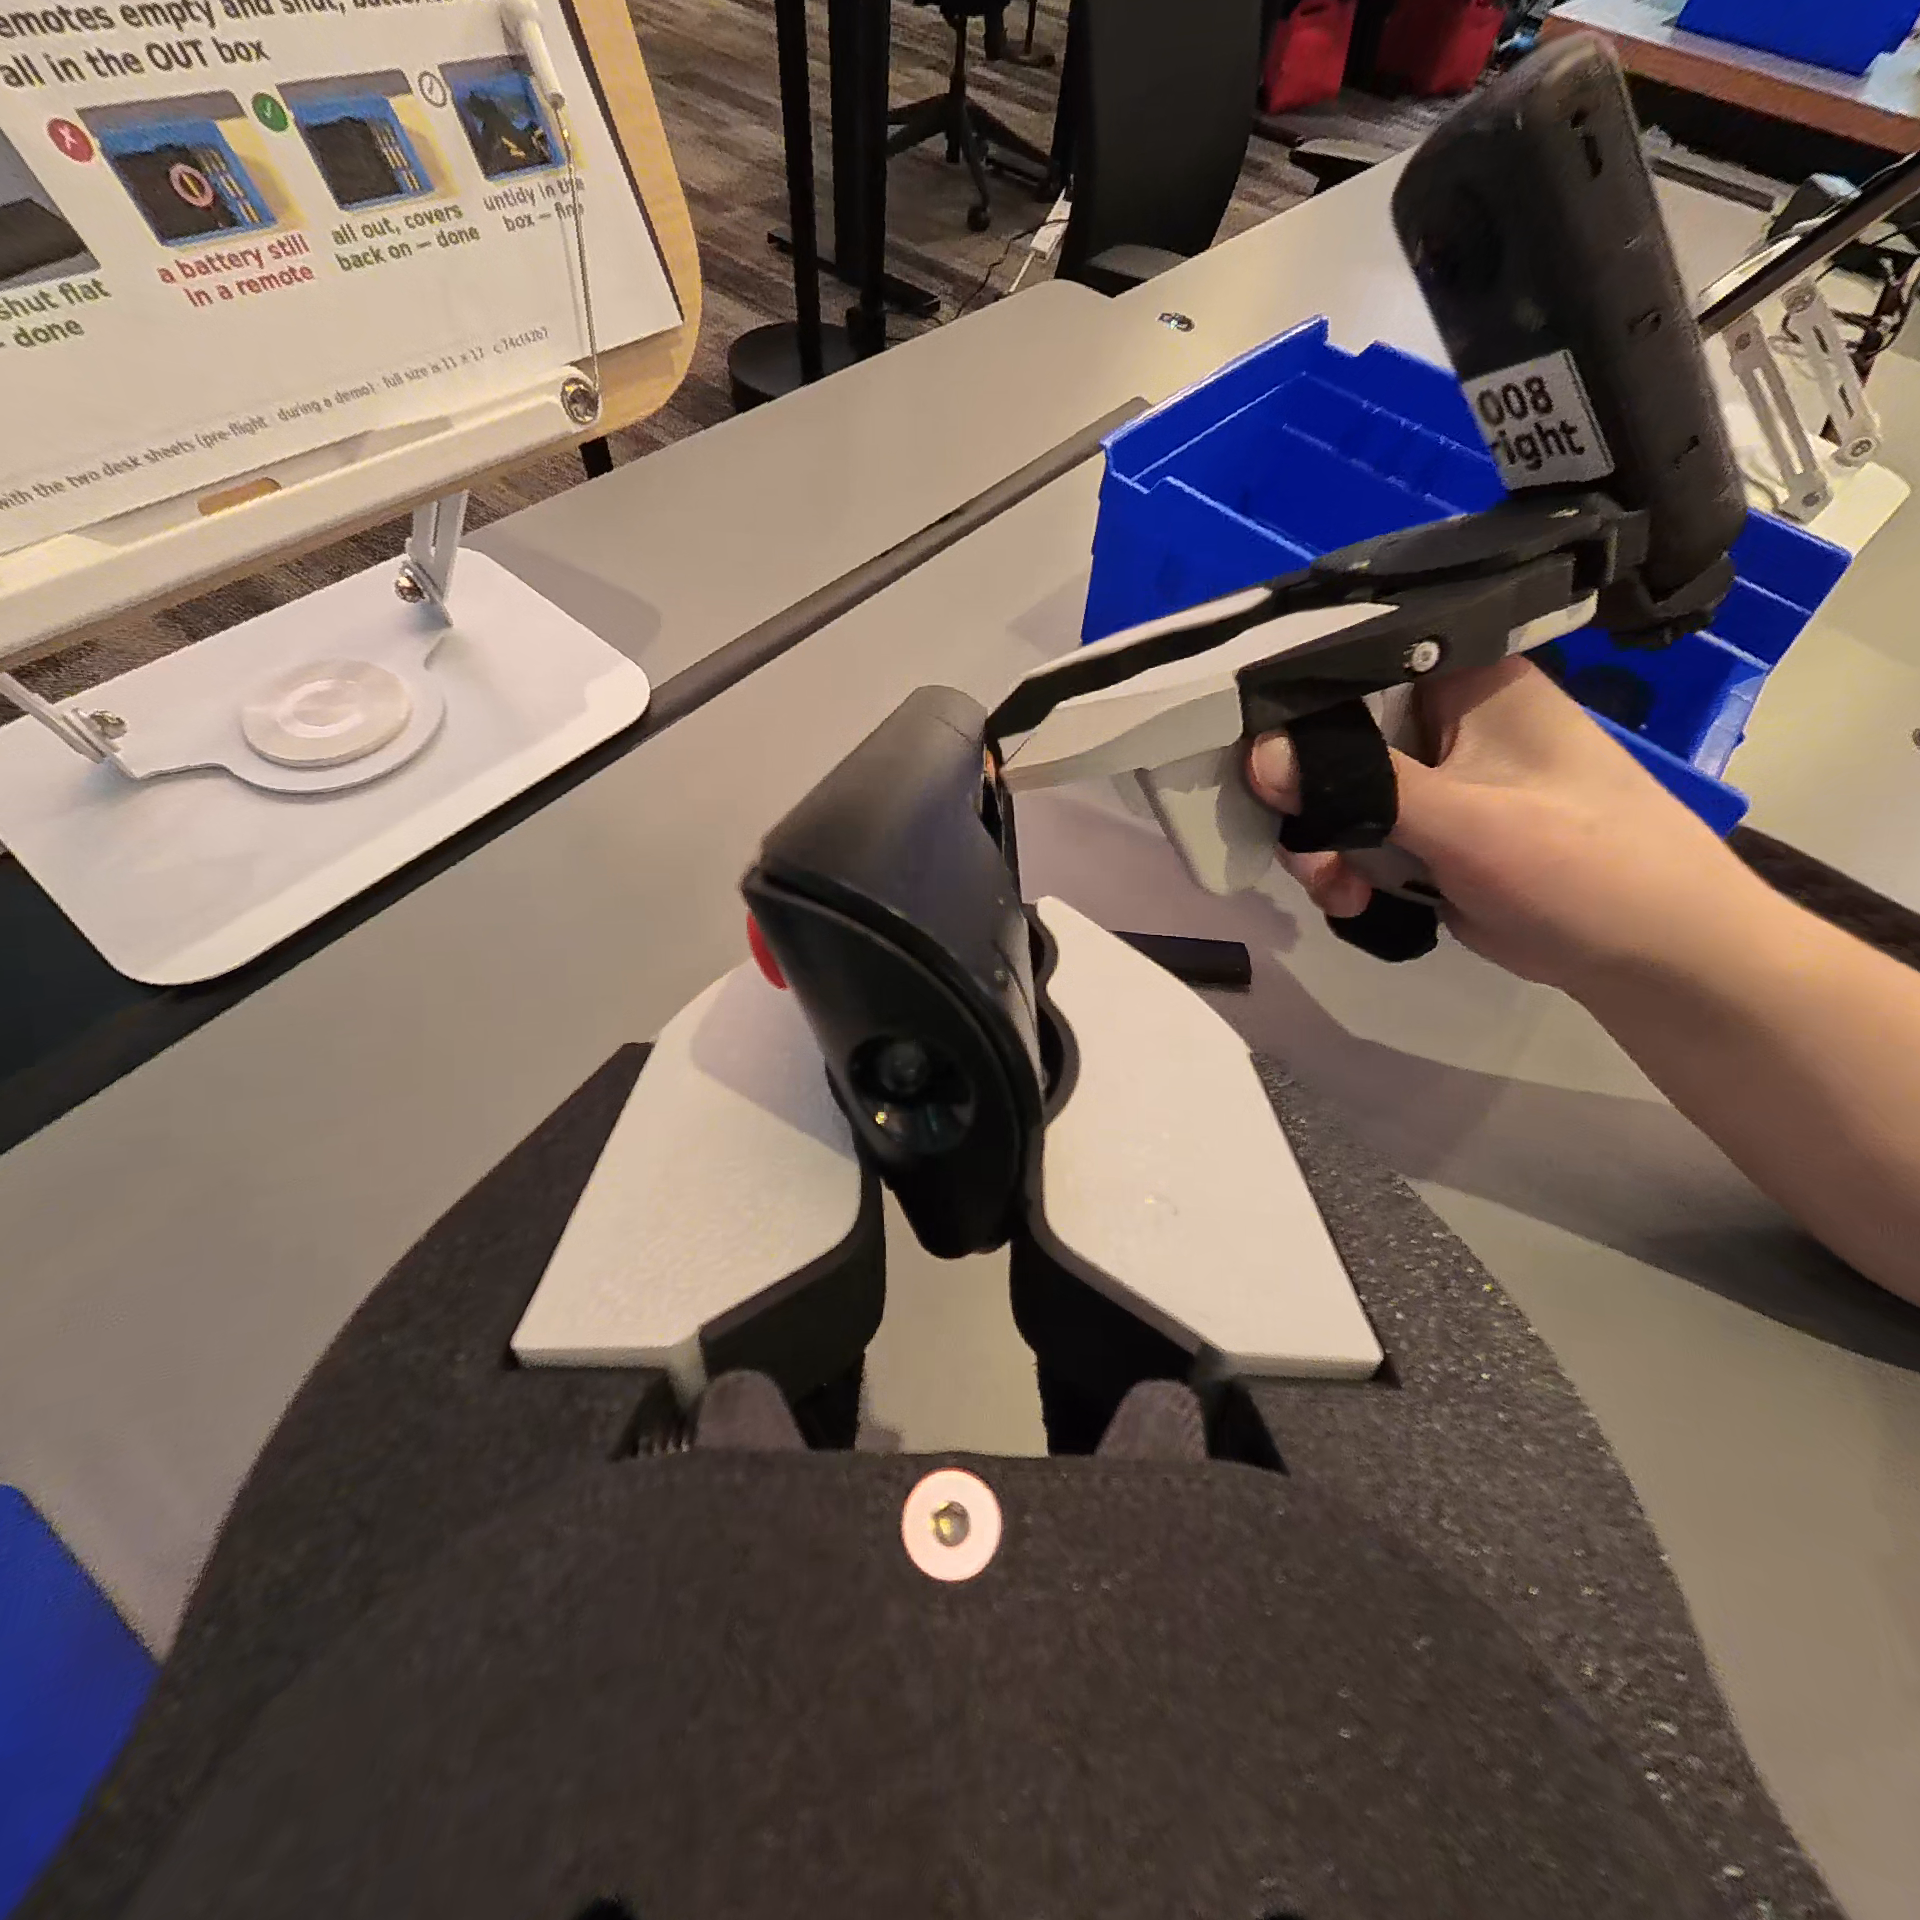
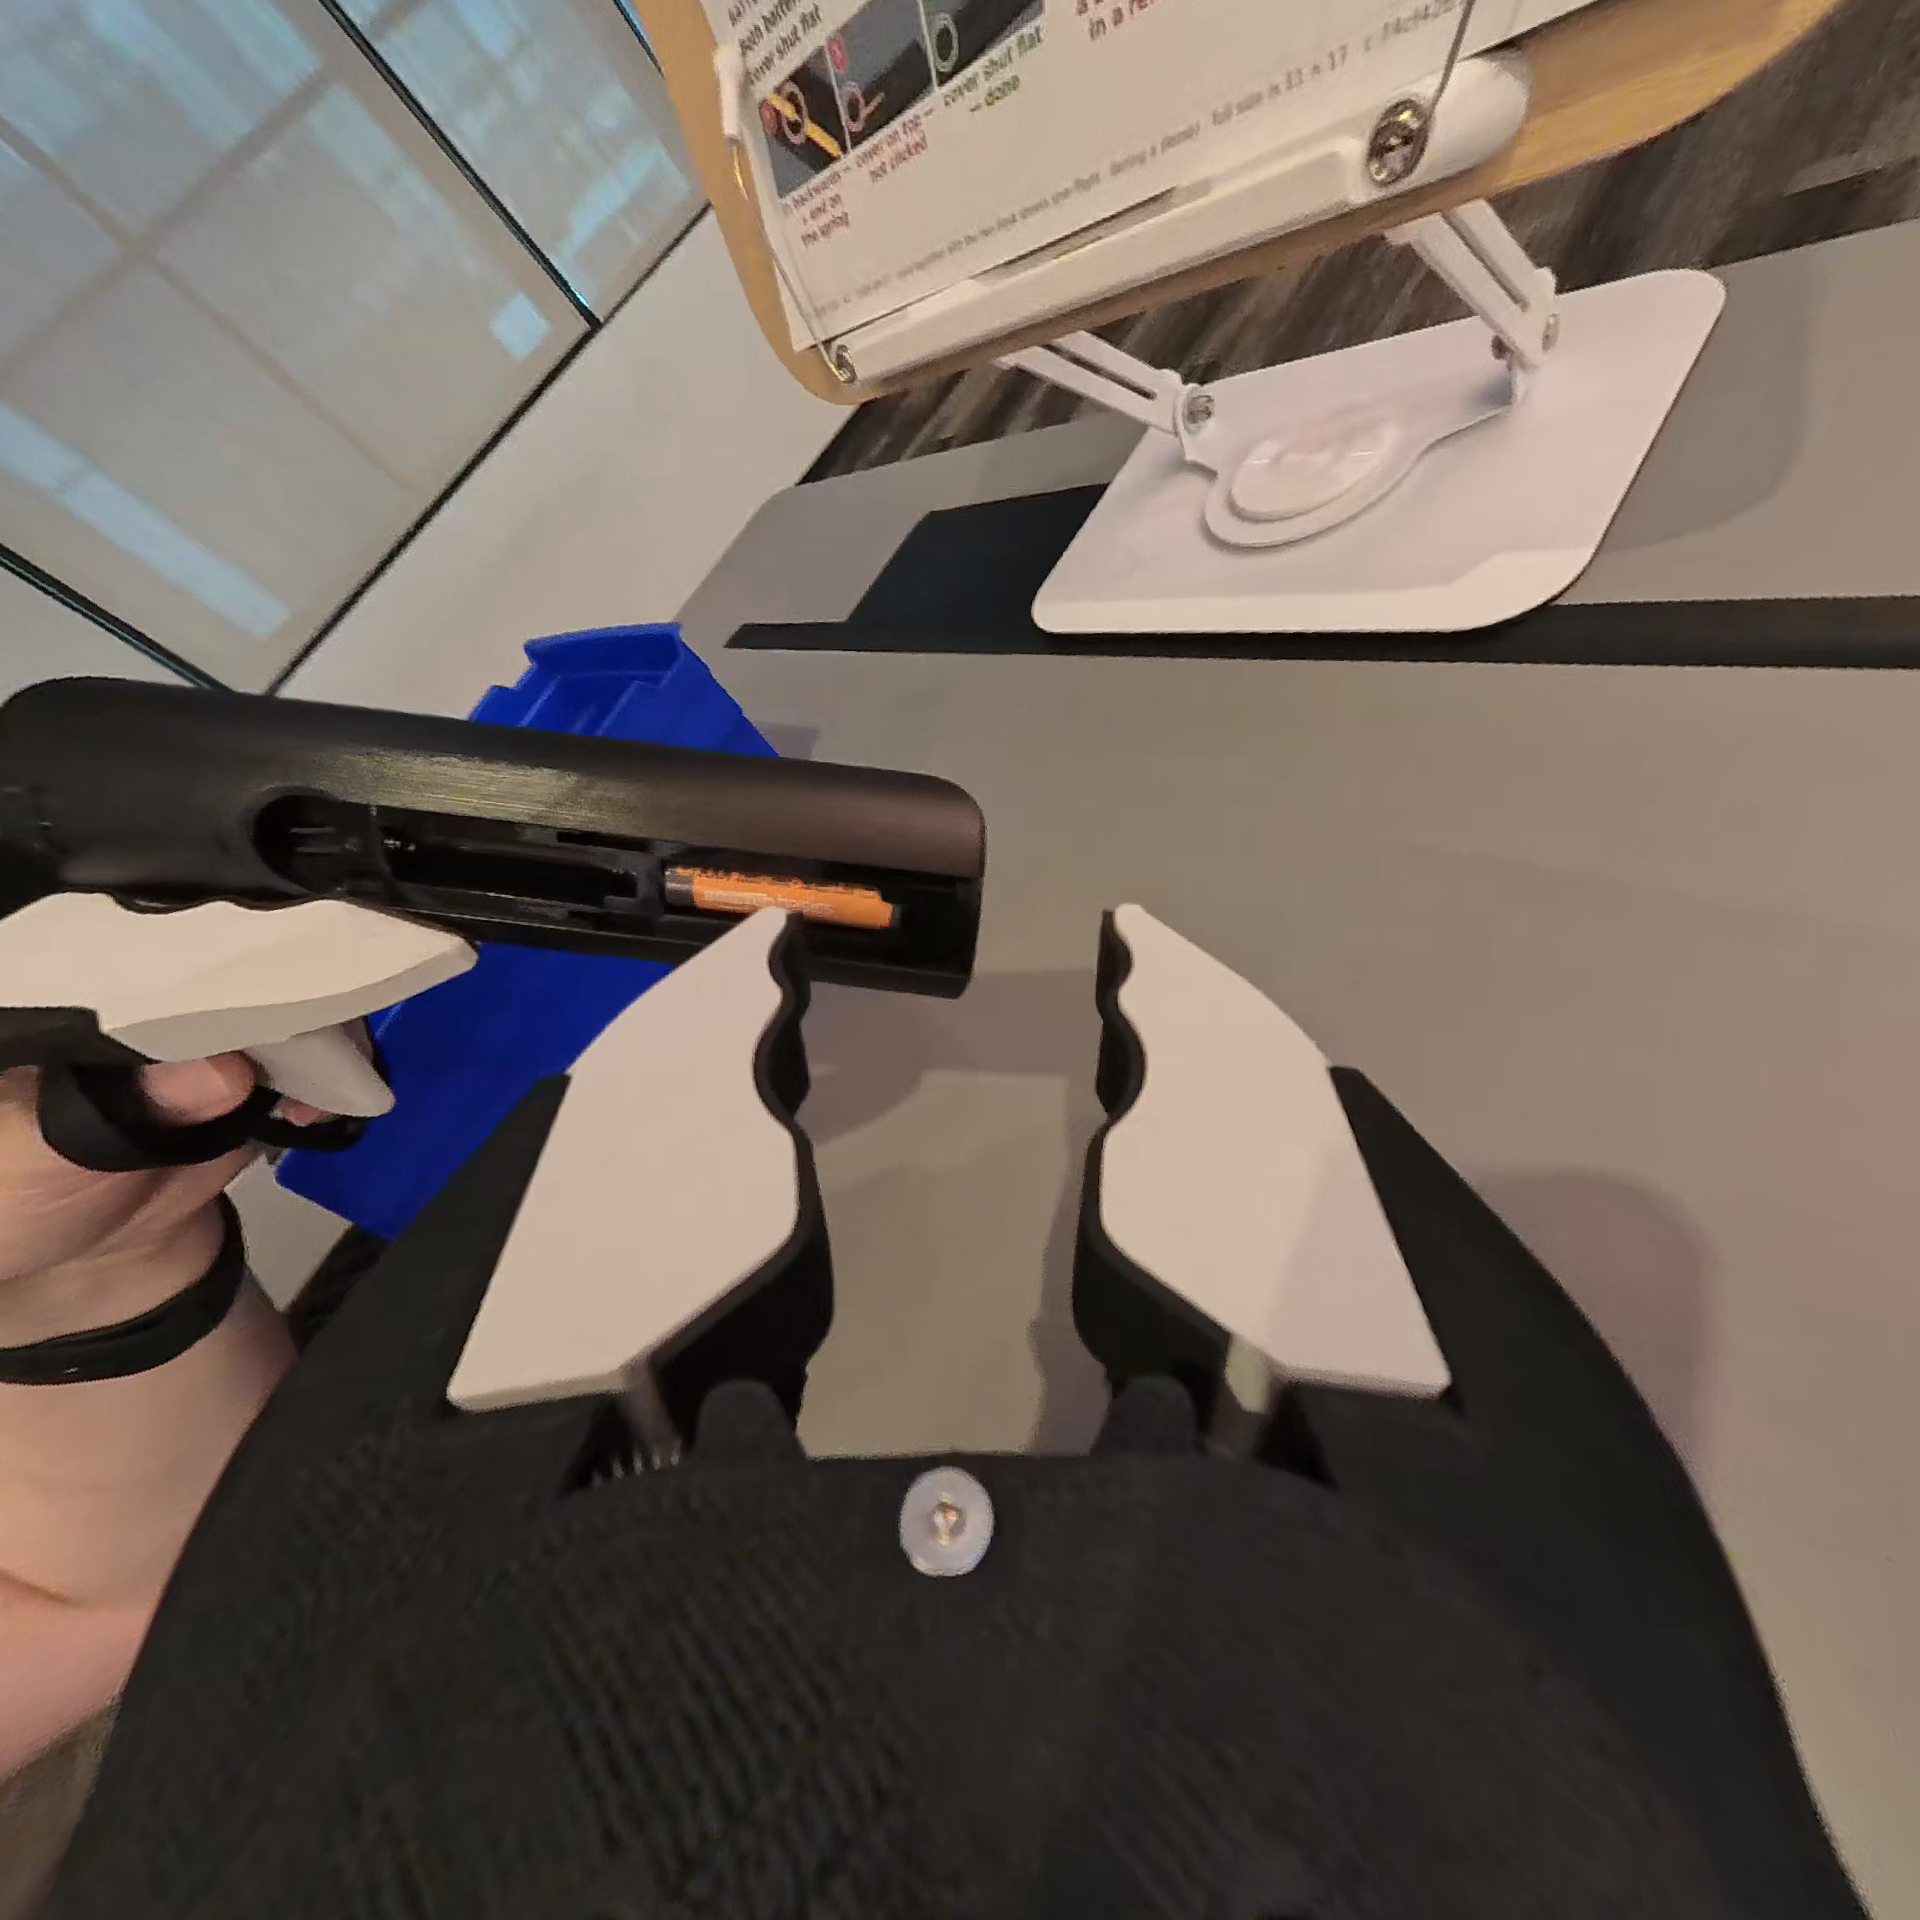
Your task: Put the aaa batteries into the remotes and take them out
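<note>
Remote (image 2: 499, 831): pinched in left gripper (image 1: 945, 1049), cover off, one battery (image 2: 779, 899) seated, second slot empty. Right gripper (image 2: 945, 956): jaws spread, empty.

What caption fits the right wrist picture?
Open tool beside a remote with one battery inside.

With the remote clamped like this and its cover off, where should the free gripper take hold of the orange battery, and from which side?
Grip the battery across its round body near the middle, coming in through the open back of the remote, its only exposed side. Compartment walls flank its length, so the fingertips should probably pinch shallow. The right gripper is open close by; the left gripper holds the remote.
</note>
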A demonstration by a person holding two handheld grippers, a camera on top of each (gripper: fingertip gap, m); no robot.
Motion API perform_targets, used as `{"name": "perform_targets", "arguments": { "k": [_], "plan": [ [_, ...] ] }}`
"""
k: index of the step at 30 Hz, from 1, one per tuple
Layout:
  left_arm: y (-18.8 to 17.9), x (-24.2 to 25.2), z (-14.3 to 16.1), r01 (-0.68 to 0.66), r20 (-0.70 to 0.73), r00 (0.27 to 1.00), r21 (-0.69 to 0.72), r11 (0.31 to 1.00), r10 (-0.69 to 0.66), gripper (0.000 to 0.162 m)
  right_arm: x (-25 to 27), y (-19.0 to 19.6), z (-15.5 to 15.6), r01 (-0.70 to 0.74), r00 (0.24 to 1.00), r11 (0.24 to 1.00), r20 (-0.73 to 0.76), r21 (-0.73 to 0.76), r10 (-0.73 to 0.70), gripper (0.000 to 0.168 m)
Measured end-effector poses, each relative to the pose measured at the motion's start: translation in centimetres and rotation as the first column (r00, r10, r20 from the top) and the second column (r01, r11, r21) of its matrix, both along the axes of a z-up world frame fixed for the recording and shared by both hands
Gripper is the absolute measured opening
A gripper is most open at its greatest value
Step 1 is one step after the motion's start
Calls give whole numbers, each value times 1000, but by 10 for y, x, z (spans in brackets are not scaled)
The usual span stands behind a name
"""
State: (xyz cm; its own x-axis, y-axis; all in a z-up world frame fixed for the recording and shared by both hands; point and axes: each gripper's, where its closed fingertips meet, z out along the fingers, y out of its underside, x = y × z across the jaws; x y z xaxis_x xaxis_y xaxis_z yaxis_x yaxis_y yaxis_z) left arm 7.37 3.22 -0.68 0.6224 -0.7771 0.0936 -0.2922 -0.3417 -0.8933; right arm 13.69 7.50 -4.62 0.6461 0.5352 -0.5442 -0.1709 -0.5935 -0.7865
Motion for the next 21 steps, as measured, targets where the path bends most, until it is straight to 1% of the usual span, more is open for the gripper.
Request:
{"name": "perform_targets", "arguments": {
  "k": [3,4,6,11,21],
  "plan": [
    [0,1,-3,-2,-16,1000,0,1000,2,24,-10,-4,3,-43,995,999,-90,-16,41,53],
    [1,0,-3,-4,-21,1000,1,1000,4,24,-11,-4,3,-47,995,999,-93,-13,46,48],
    [1,-1,-3,-8,-28,1000,6,1000,8,24,-11,-4,2,-36,997,999,-70,8,37,43],
    [0,-2,4,-4,3,1000,8,1000,4,24,-8,-4,11,-27,995,999,-90,42,31,36],
    [-2,0,2,-20,-48,999,48,999,22,24,-8,-3,8,-20,990,999,-143,25,23,37]
  ]
}}
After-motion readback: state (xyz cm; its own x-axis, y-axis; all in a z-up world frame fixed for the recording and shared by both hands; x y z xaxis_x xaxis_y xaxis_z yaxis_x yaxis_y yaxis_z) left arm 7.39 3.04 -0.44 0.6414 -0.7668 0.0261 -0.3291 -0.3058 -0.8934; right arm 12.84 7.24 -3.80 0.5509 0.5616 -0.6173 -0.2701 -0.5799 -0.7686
